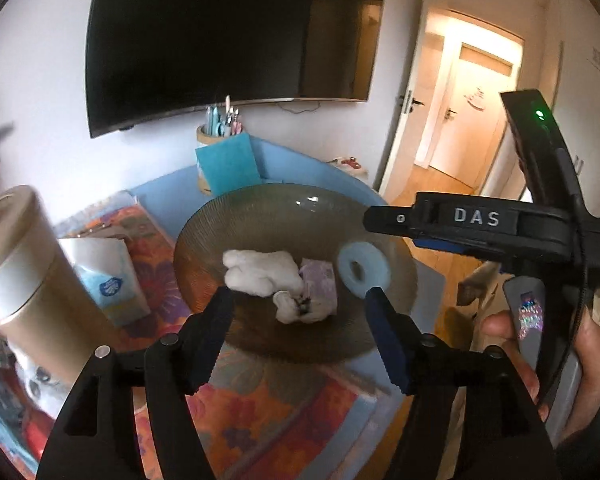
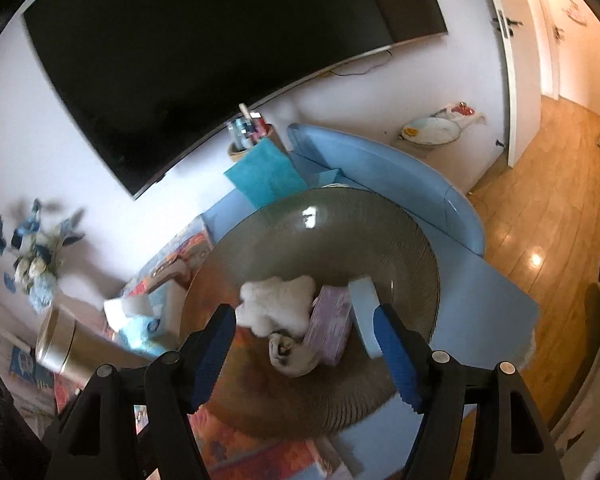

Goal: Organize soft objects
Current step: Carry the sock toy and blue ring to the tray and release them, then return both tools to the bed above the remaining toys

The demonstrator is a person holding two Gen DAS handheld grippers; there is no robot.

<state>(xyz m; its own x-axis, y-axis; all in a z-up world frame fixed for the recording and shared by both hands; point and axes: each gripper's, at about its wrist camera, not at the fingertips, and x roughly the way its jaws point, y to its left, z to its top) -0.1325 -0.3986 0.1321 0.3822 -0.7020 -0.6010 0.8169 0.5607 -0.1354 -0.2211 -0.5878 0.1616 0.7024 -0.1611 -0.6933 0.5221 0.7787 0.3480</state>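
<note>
Soft things, a white fluffy star [image 2: 276,304], lilac pack [image 2: 330,326], blue foam ring [image 1: 362,270] and small balled cloth [image 2: 290,354], lie together in the glass bowl [image 2: 320,220] just ahead of both tools. Left tool [image 1: 300,300] and right tool [image 2: 304,320] both gape, holding nothing; the right tool's right finger [image 2: 396,352] is beside the ring.

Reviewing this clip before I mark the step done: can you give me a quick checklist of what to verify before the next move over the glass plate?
1. Left gripper jaws apart, nothing between them: ok.
2. Right gripper jaws apart, pressing on nothing: ok.
3. White fluffy piece, lilac tissue pack and blue foam ring lie on the glass plate: ok.
4. Small rolled cloth on the plate, leaning against the tissue pack: ok.
5. Foam ring free of the right gripper's blue pad: cannot tell, they overlap.
6. Soft items left off the plate: cannot tell.
</note>
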